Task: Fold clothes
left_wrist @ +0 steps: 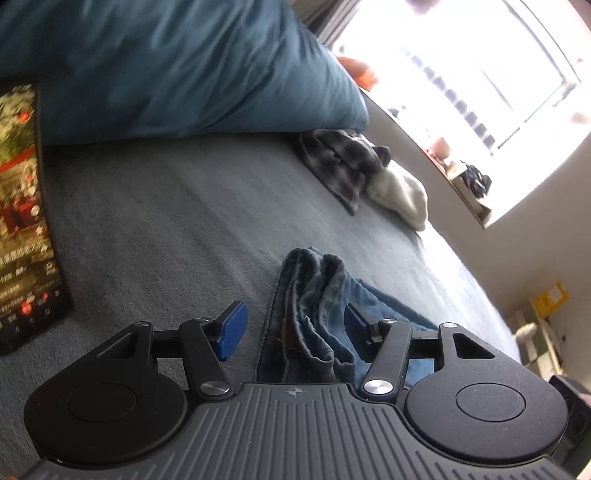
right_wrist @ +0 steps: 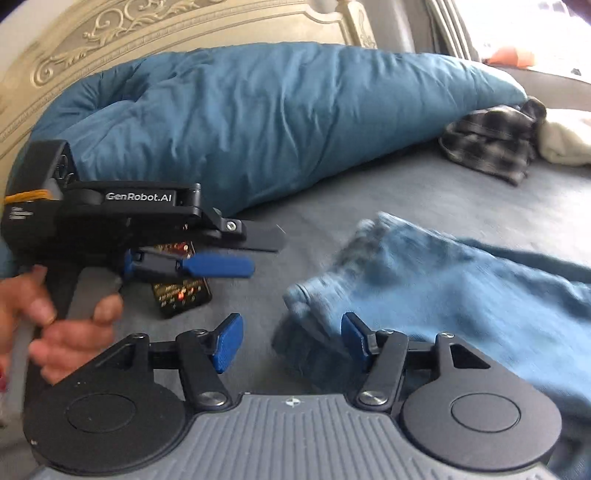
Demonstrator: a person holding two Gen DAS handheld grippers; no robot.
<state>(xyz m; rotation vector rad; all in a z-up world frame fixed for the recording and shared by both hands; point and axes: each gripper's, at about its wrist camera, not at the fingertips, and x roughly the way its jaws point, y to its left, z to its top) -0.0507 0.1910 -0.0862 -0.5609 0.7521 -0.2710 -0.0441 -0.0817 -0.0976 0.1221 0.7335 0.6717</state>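
A pair of blue jeans (right_wrist: 443,280) lies bunched on a grey bed sheet (left_wrist: 166,206), in front of a rolled blue duvet (right_wrist: 277,122) and a carved headboard (right_wrist: 147,33). The right gripper (right_wrist: 291,339) hovers at the jeans' edge with its blue pads spread and gripping nothing. The left gripper (left_wrist: 295,325), held in a hand (right_wrist: 62,325), also stands with jaws apart; the crumpled waistband sits between its pads, which do not press it. A lit phone (left_wrist: 26,221) lies on the sheet to the left. A plaid shirt (left_wrist: 340,162) and a white garment (left_wrist: 402,195) rest near the window (left_wrist: 480,74).
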